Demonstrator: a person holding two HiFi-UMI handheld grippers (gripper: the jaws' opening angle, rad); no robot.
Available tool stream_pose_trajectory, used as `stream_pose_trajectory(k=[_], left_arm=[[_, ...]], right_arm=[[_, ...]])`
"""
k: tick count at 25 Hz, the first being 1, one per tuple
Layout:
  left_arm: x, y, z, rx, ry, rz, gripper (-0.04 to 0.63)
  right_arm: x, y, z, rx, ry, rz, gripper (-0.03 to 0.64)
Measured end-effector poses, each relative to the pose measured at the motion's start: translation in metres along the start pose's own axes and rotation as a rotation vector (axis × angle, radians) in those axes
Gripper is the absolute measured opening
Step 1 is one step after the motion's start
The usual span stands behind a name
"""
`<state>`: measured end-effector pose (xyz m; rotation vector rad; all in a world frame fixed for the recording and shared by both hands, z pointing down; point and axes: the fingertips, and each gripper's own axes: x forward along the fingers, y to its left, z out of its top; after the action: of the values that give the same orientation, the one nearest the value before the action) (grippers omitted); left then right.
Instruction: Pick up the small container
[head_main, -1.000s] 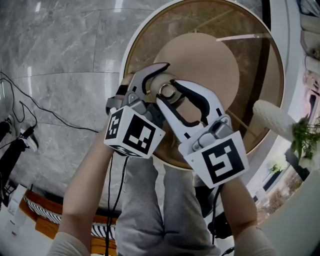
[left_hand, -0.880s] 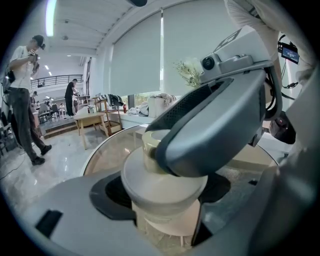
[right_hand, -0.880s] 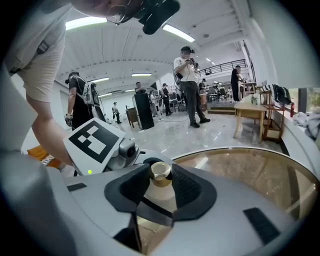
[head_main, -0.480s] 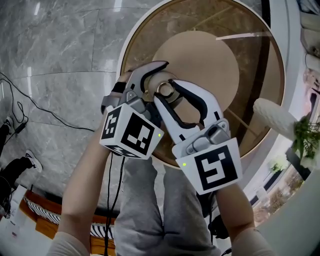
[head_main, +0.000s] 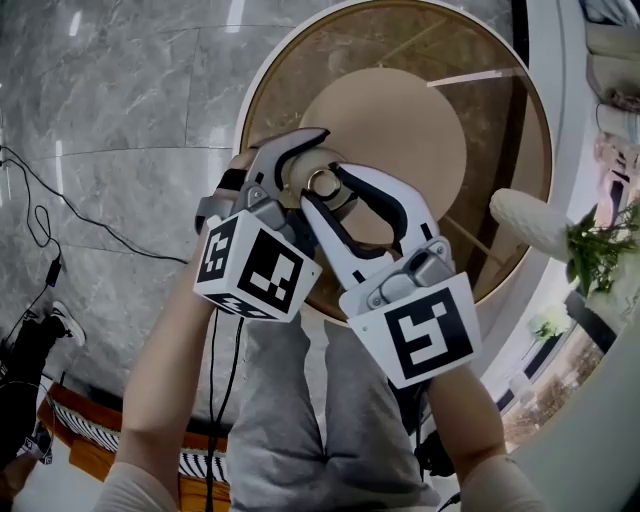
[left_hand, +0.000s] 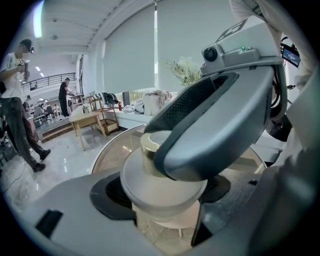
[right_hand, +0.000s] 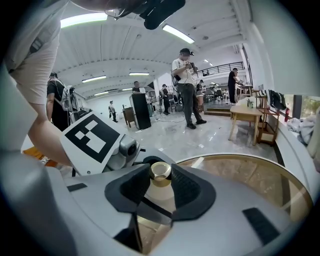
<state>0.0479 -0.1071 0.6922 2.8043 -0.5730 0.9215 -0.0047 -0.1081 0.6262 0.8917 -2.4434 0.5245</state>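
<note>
A small cream container (head_main: 323, 181) with a gold-coloured cap hangs over the near edge of a round glass table (head_main: 500, 150). My left gripper (head_main: 305, 165) is shut on its wide body (left_hand: 150, 180), which fills the space between the jaws (left_hand: 165, 192). From the right, my right gripper (head_main: 328, 190) crosses over it. Its pads press on the narrow cap (right_hand: 160, 172) from both sides (right_hand: 161, 187). In the left gripper view, the right gripper's jaw hides most of the cap. The container's base is hidden.
A tan disc shows under the glass tabletop (right_hand: 250, 175). A white fluffy object (head_main: 530, 222) and a green plant (head_main: 600, 255) stand at the right. Cables (head_main: 60, 200) lie on the marble floor at left. People (right_hand: 187, 85) and wooden furniture (right_hand: 250, 117) are far behind.
Both grippers and the container have drifted slightly left and up in the head view. Both grips look the same.
</note>
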Motion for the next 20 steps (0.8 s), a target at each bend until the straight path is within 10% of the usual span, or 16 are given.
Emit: stream_pose_trajectory(k=[20], left_arm=[[-0.144, 0.019, 0.185, -0.004, -0.062, 0.063, 0.345]], right_arm=[[-0.114, 0.046, 0.201, -0.109, -0.107, -0.004, 0.127]])
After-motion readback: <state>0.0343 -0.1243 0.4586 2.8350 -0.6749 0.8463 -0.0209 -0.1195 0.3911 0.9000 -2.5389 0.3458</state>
